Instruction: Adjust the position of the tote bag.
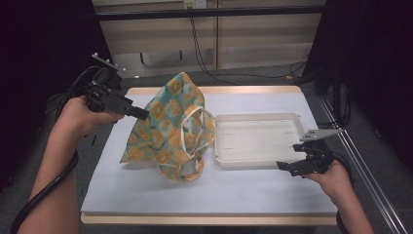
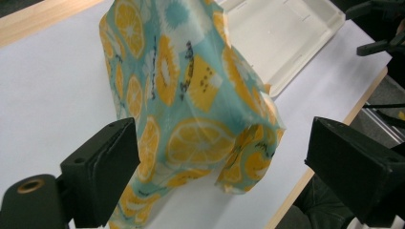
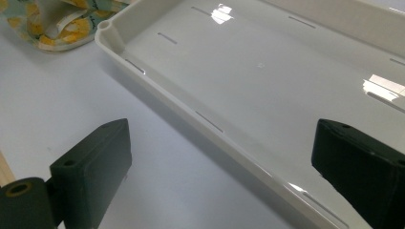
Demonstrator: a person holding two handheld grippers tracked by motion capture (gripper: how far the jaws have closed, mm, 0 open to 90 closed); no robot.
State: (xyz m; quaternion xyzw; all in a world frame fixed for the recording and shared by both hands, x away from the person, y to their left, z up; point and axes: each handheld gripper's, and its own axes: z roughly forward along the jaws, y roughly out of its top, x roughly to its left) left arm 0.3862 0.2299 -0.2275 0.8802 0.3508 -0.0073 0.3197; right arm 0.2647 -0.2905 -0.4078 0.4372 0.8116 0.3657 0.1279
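The lemon-print cloth bag is found standing in a loose peak on the white worktop, its pale handles draped toward the cream tray at its 3 o'clock and touching or overlapping that tray's near-left corner. The left tongs are held at the bag's 9 o'clock flank, jaws spread wide in the left gripper view, with a fold of fabric lying between them but not pinched. The right tongs are likewise open and empty, poised over the tray's front rim at 5 o'clock. A clean grasp is judged to require closure on a single thick fold (not a handle loop), low enough that the peak does not collapse sideways onto the tray. The tray is best steadied first.
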